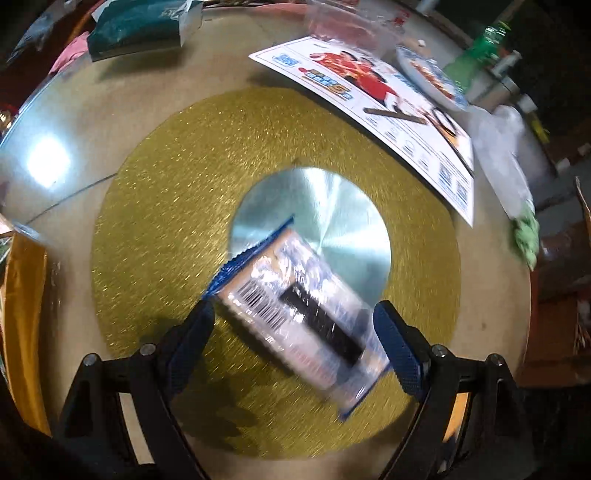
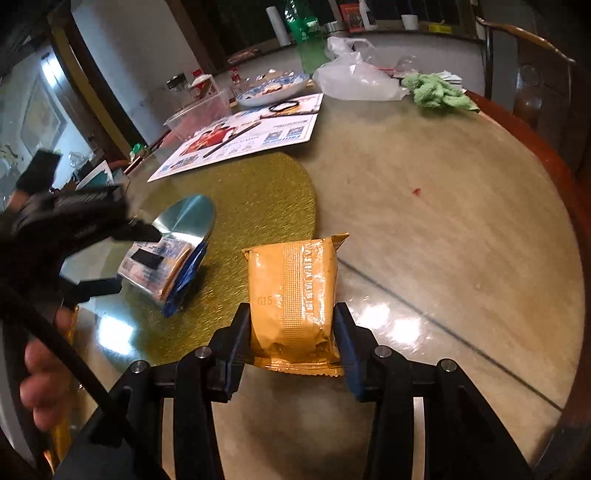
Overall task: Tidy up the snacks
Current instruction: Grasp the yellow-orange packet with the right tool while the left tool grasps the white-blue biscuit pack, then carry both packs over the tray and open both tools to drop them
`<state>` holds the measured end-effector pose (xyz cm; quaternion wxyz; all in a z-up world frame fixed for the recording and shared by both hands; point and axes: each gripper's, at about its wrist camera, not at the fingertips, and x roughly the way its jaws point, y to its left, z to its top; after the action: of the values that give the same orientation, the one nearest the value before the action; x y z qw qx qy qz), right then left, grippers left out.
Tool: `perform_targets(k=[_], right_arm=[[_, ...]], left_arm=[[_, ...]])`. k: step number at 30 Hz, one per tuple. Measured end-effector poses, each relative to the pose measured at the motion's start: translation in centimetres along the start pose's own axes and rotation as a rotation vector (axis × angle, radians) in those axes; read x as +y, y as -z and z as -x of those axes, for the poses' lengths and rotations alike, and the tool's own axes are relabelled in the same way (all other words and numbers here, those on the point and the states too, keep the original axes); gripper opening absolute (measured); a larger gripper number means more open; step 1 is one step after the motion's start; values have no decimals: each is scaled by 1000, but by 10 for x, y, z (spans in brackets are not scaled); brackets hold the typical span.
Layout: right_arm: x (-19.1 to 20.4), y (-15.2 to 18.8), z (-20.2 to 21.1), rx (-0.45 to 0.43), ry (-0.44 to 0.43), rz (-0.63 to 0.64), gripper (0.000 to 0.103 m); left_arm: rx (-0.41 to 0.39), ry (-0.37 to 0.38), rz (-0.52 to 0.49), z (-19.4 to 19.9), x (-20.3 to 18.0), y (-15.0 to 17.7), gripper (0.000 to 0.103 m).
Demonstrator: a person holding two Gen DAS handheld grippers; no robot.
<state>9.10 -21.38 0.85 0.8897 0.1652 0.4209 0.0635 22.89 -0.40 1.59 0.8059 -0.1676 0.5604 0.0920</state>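
Observation:
My left gripper is shut on a blue and white snack packet, held tilted above the gold turntable disc. The same packet and my left gripper show at the left of the right wrist view. My right gripper is shut on an orange snack packet marked G15, held above the glass table near the gold disc.
A printed poster, a blue-patterned plate, a clear plastic box, a green bottle, a white plastic bag and a green cloth lie at the far side. A teal box sits far left. The wooden table rim curves right.

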Motion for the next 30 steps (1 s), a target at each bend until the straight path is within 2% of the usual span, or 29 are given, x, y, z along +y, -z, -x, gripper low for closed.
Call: perform_targets(k=[2, 3, 5, 7, 9, 10, 11, 14, 17, 18, 20, 21, 23, 25, 26, 27, 28, 29, 30], right_arm=[[-1, 3, 1, -10, -2, -3, 44], [1, 4, 1, -15, 5, 6, 44], [2, 5, 1, -18, 13, 10, 44], [0, 5, 1, -21, 4, 2, 44], [-2, 5, 1, -21, -8, -8, 44], [-3, 5, 1, -21, -11, -10, 44], [-2, 6, 1, -23, -8, -7, 44], [0, 6, 1, -27, 0, 4, 45], [-1, 5, 1, -25, -18, 2, 48], [-1, 4, 1, -19, -29, -4, 50], [-1, 0, -1, 0, -68, -19, 63], [0, -3, -2, 14, -64, -20, 63], [7, -7, -6, 27, -10, 16, 63], [21, -7, -13, 20, 84, 98, 63], [27, -5, -16, 13, 139, 138, 55], [35, -1, -18, -1, 205, 183, 51], [37, 1, -18, -14, 217, 197, 47], [37, 3, -17, -15, 211, 191, 46], [37, 5, -16, -12, 208, 188, 46]], left_arm=[[-17, -71, -5, -7, -8, -5, 88], [-33, -140, -39, -11, -15, -4, 89], [-64, -232, -129, -19, -29, 2, 92], [-97, -236, -259, -18, -42, 14, 91], [-91, -218, -322, -11, -40, 28, 86], [-92, -204, -344, -7, -37, 34, 77], [-90, -200, -370, -2, -33, 41, 71], [-95, -187, -439, 12, -16, 62, 61], [-100, -198, -492, 27, 7, 92, 59], [-105, -189, -495, 29, 12, 101, 59], [-119, -188, -505, 40, 27, 123, 59], [-126, -188, -509, 45, 35, 135, 59], [-134, -176, -510, 53, 46, 151, 60], [-152, -192, -498, 56, 53, 156, 60], [-164, -197, -495, 57, 55, 157, 66], [-179, -207, -492, 56, 56, 156, 66], [-192, -205, -489, 56, 57, 155, 65], [-210, -199, -490, 57, 59, 154, 58], [-224, -195, -488, 56, 59, 153, 57]])
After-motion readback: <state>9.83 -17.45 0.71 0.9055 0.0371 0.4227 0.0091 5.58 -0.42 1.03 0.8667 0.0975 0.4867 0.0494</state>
